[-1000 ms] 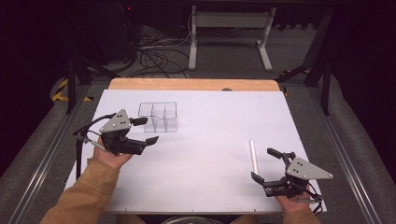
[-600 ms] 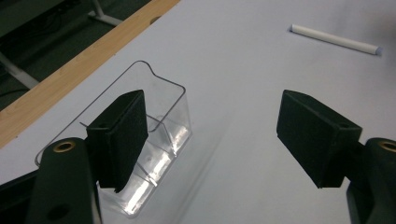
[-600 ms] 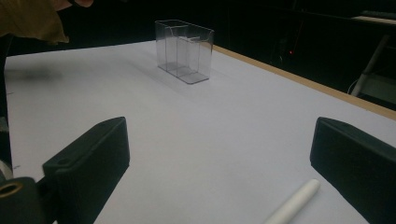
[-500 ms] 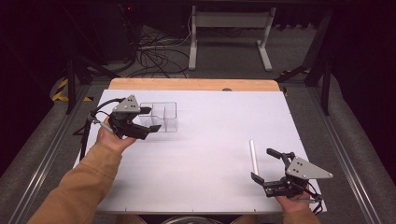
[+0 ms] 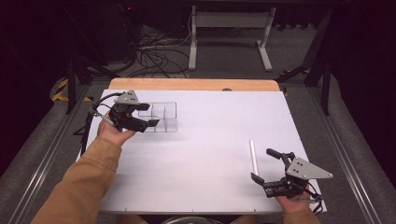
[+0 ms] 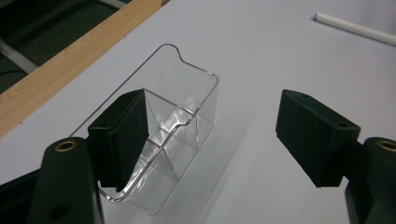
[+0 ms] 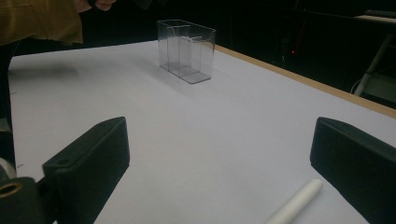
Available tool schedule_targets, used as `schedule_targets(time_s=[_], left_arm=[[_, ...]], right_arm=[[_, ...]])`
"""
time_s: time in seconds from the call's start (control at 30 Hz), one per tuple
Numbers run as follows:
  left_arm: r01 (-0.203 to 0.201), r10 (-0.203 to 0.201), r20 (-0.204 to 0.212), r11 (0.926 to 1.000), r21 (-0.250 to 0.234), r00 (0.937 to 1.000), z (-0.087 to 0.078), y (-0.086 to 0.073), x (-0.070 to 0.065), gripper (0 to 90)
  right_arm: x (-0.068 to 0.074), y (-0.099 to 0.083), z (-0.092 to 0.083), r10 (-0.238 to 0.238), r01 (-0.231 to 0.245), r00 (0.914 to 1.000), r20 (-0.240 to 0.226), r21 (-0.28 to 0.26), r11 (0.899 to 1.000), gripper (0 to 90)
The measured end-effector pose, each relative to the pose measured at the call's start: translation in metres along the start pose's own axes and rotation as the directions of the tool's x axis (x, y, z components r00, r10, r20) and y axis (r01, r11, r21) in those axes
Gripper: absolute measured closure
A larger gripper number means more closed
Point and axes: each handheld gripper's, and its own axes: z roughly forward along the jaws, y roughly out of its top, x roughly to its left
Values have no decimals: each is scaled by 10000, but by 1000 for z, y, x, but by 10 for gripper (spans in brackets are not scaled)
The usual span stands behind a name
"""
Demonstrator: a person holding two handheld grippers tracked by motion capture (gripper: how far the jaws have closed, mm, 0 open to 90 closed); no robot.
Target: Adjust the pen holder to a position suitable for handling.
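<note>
Clear plastic makes up the one organiser box (image 5: 159, 116) we work on: a small rectangular container with thin inner walls that split it into several compartments, and a top rim that dips in a scooped notch at one end. We see nothing in any compartment. It stands upright near the far left corner of the desk (image 5: 210, 140), whose top is white with a wooden strip along its far edge.

Our left gripper (image 5: 147, 115) is at the box's left end with its jaws wide apart. In the left gripper view one pad sits at the box's end wall, inside or behind it we cannot tell, and the other pad stands well clear over bare desk, so nothing is clamped.

Our right gripper (image 5: 267, 164) rests near the desk's near right corner, jaws spread and empty. One white tube (image 5: 252, 155) lies flat just beside it, between the pads in the right gripper view.
</note>
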Motion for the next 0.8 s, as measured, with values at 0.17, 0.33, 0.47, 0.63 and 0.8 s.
schedule_targets(time_s=[0.17, 0.33, 0.47, 0.63, 0.8], left_arm=[[-266, 272, -186, 9992, 302, 9995, 1, 0, 3, 282], [-499, 533, -280, 9924, 1122, 9982, 9, 2, 7, 305], [-554, 600, -206, 9822, 1796, 9980, 16, 6, 13, 322], [-652, 738, -260, 9675, 2442, 9969, 23, 8, 18, 377], [-649, 802, -335, 9428, 3271, 9962, 36, 9, 19, 436]], right_arm=[[1, 0, 1, 18, -18, 10000, -71, 13, 10000, 51], [0, 0, 1, 11, -11, 9999, -109, 45, 10000, 52], [1, 0, 2, 2, -1, 9999, -123, 92, 10000, 54], [0, -1, 2, 7, -5, 9998, -182, 81, 10000, 55], [0, -1, 2, 4, -1, 9996, -267, 127, 9999, 56]])
